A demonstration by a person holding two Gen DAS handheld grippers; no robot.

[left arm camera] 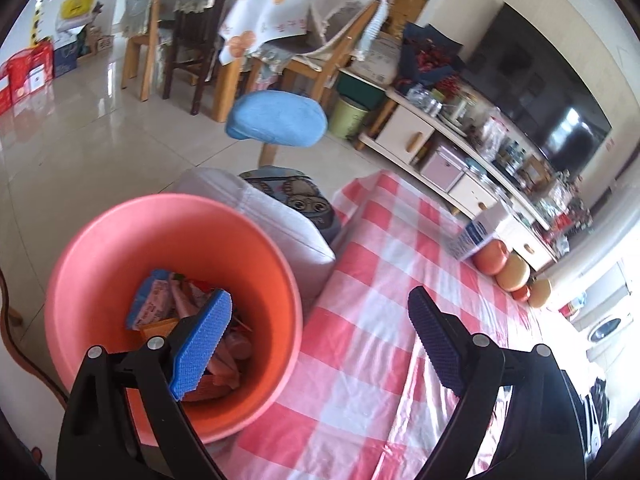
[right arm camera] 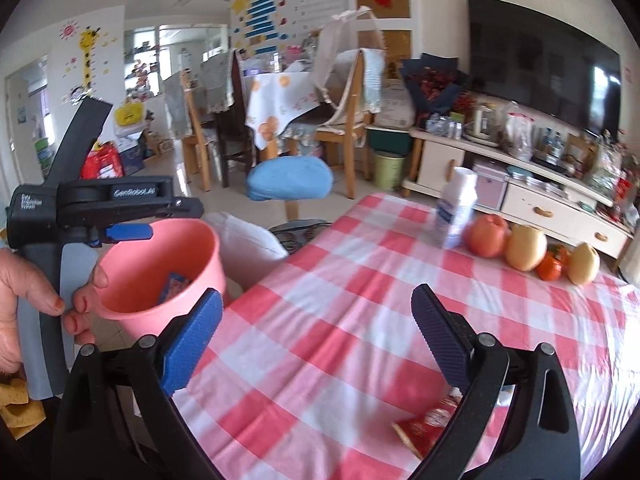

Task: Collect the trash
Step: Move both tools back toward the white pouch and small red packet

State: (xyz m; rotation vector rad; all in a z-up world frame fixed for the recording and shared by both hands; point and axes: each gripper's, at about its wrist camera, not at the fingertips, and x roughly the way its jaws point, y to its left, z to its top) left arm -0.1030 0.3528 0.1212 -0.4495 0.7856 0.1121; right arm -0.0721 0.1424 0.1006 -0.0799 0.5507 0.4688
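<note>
Left gripper [left arm camera: 320,340] wide open over pink bucket [left arm camera: 120,240] (wrappers inside) beside checked table [left arm camera: 380,280]. Right gripper [right arm camera: 316,340] open too, red wrapper [right arm camera: 424,426] near its right finger; far right carton [right arm camera: 456,212], fruit [right arm camera: 524,248]

Plastic, cloth and glossy tile around my two tools.

My left gripper [left arm camera: 320,334] has matt black plastic arms with small metal pins; one finger pad [left arm camera: 202,344] is rough blue ribbed rubber. The pink bin [left arm camera: 120,232] looks like smooth plastic, with crinkled printed wrappers [left arm camera: 160,300] inside. The checked tablecloth [left arm camera: 372,280] has a slight plasticky sheen. My right gripper [right arm camera: 316,330] is built the same; beside it lies a shiny red foil wrapper [right arm camera: 424,428]. The floor tiles [left arm camera: 80,136] are glossy.
</note>
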